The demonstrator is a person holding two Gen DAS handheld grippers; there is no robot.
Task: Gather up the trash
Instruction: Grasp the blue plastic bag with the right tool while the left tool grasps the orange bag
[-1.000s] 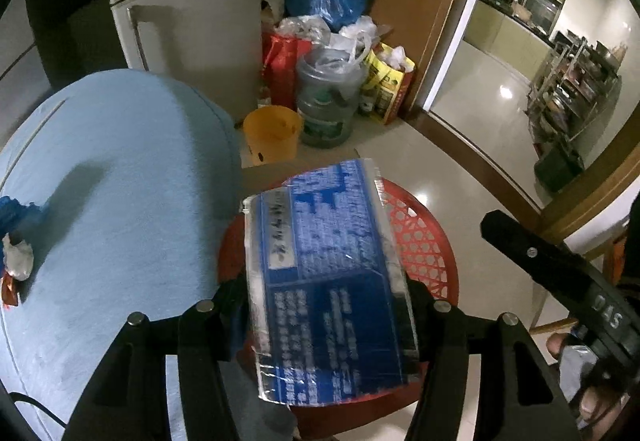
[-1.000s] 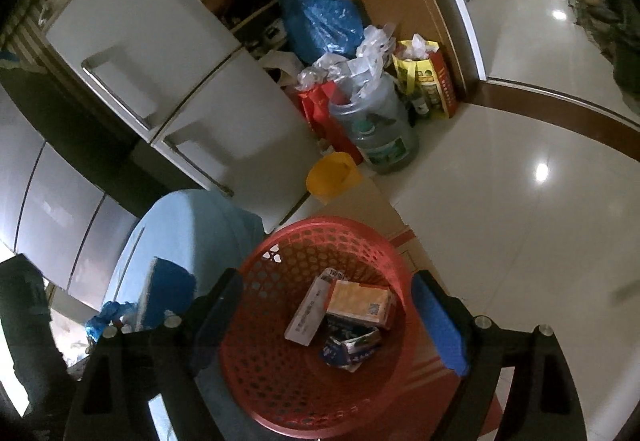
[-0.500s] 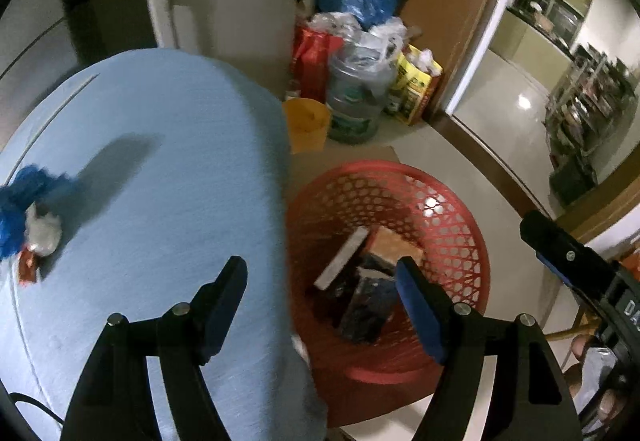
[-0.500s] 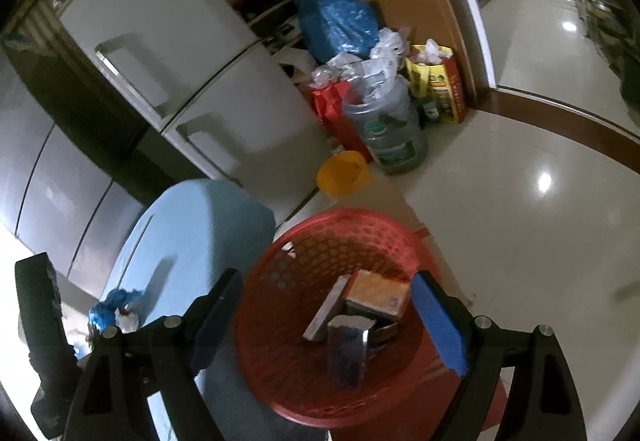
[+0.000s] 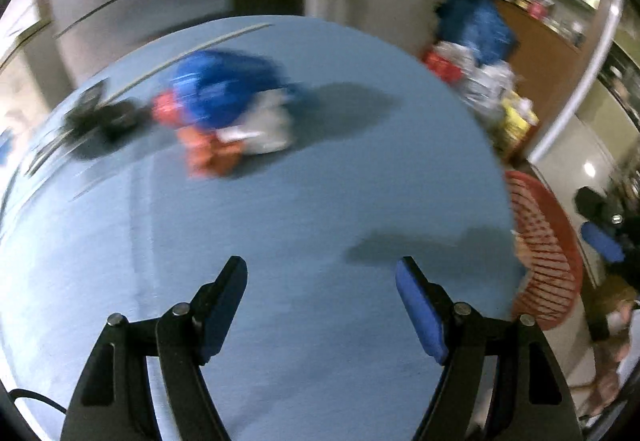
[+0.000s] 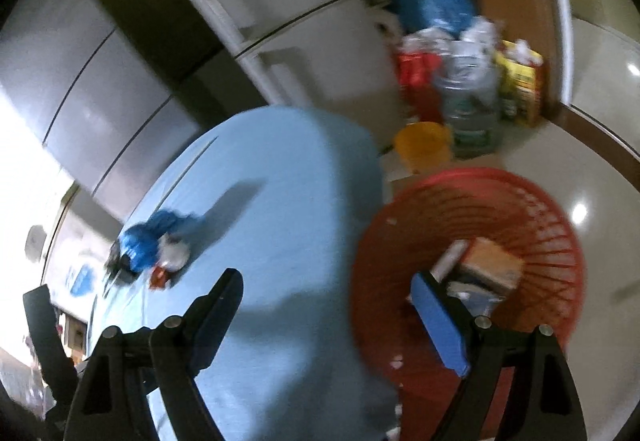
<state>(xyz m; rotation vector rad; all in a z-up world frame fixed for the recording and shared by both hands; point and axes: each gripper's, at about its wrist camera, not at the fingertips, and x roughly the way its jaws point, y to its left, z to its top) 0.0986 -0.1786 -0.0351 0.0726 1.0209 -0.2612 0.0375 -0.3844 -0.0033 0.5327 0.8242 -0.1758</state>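
Observation:
A blurred heap of trash [image 5: 224, 113] lies on the blue-clothed table [image 5: 320, 181]: a blue wrapper, a white crumpled piece and an orange-red packet. My left gripper [image 5: 320, 269] hovers open over bare cloth, short of the heap, with nothing between its fingers. In the right wrist view my right gripper [image 6: 326, 279] is open and empty, straddling the table edge and the red basket [image 6: 560, 225]. The basket holds a brown box [image 6: 492, 261] and other packets. The trash heap [image 6: 156, 241] shows far left there. The red basket [image 5: 544, 249] sits off the table's right edge.
A dark object [image 5: 100, 117] lies on the table left of the heap. Beyond the table stand a fridge [image 6: 304, 41], a yellow bucket [image 6: 424, 145], a big water jug [image 6: 472, 109] and stuffed bags [image 6: 520, 77] on a glossy floor.
My left gripper let go of the blue-and-silver packet, which dropped into the basket, then swung left over the table. My right gripper also swung left, from above the basket toward the table edge.

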